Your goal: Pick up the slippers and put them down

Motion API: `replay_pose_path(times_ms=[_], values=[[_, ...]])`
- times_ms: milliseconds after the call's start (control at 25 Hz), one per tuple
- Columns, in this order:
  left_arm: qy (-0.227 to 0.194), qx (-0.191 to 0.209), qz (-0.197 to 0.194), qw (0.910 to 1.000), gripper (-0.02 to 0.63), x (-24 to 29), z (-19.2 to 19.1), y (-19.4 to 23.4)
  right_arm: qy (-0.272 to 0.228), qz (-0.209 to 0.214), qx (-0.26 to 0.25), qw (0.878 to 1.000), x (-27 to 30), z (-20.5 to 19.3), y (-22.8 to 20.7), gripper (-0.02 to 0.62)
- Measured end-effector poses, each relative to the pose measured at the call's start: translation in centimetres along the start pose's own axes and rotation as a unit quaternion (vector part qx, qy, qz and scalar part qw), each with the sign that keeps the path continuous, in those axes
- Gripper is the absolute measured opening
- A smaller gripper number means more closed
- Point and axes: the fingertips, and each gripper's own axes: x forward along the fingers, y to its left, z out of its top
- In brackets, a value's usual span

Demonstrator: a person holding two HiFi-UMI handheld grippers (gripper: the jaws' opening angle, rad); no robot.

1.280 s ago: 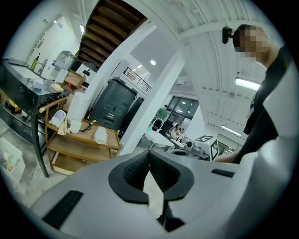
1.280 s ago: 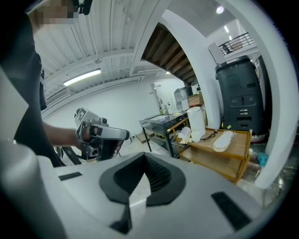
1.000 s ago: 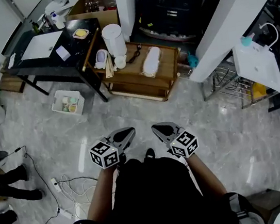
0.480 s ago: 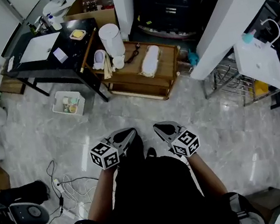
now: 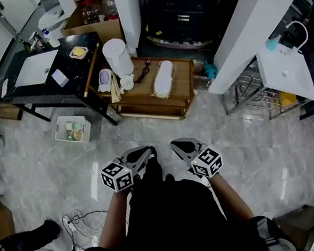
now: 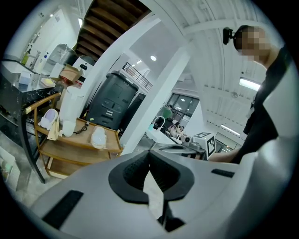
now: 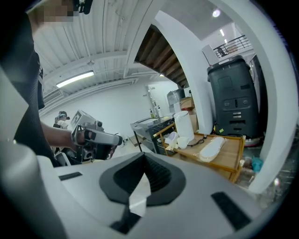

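Note:
A white slipper (image 5: 160, 79) lies flat on the low wooden table (image 5: 183, 89) ahead, and shows as well in the left gripper view (image 6: 98, 137) and the right gripper view (image 7: 212, 148). A pale lilac slipper (image 5: 105, 77) stands at the table's left end. My left gripper (image 5: 144, 152) and right gripper (image 5: 176, 145) are held side by side at waist height, well short of the table, pointing at it. Both are shut with nothing between the jaws, as the left gripper view (image 6: 149, 152) and the right gripper view (image 7: 144, 154) show close up.
A white cylindrical bin (image 5: 117, 54) stands on the wooden table's left part. A black table (image 5: 34, 87) is at the left, with a white basket (image 5: 71, 129) on the floor before it. Cables (image 5: 80, 221) lie at lower left. A white pillar (image 5: 249, 20) and a wire rack (image 5: 257, 94) are at right.
The person has stepped forward over the marble floor towards the wooden table, carrying both grippers along. Both stay shut and side by side.

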Motion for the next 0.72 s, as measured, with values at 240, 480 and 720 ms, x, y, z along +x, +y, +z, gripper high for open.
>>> replay_pose_path(times_ms=[240, 480, 720], values=[[0.010, 0.013, -0.024, 0.9996, 0.012, 2.8, 3.2, 2.6, -0.005, -0.024, 0.008, 1.000, 1.5, 2.0, -3.6, 0.008], [0.011, 0.014, -0.036, 0.9992, 0.012, 4.2, 5.9, 5.7, -0.005, -0.032, 0.007, 0.999, 4.5, 4.0, -6.2, 0.008], [0.027, 0.007, -0.049, 0.9984, 0.012, 6.0, 7.5, 9.0, -0.001, -0.046, 0.013, 0.999, 6.6, 5.5, -8.8, 0.008]])
